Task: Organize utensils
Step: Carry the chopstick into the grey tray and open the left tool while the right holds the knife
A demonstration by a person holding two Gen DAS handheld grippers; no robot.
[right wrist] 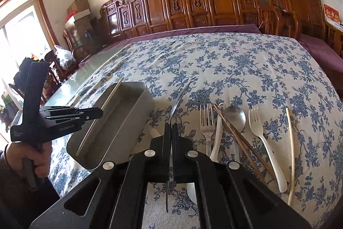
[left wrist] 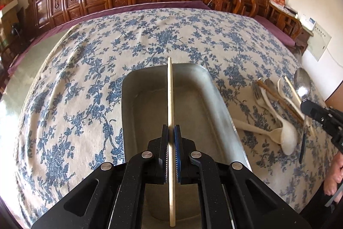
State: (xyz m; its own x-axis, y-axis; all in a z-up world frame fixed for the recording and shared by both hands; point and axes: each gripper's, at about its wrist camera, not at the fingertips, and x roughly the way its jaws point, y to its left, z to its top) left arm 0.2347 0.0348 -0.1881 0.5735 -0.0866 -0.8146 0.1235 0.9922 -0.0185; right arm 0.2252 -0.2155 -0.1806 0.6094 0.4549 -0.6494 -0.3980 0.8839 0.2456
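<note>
My left claw [left wrist: 171, 132] pinches a pale, light, stiff wooden chopstick [left wrist: 170, 87] mid-shaft above the grey metal tray [left wrist: 223, 100], while my right claw [right wrist: 171, 128] clamps a thin, slippery steel spoon [right wrist: 179, 100] nearby.

I see open cloth [right wrist: 235, 61] beyond & left of tray [left wrist: 223, 100]; utensil pile [right wrist: 227, 128] clutters the right side, tray walls block low passes.
</note>
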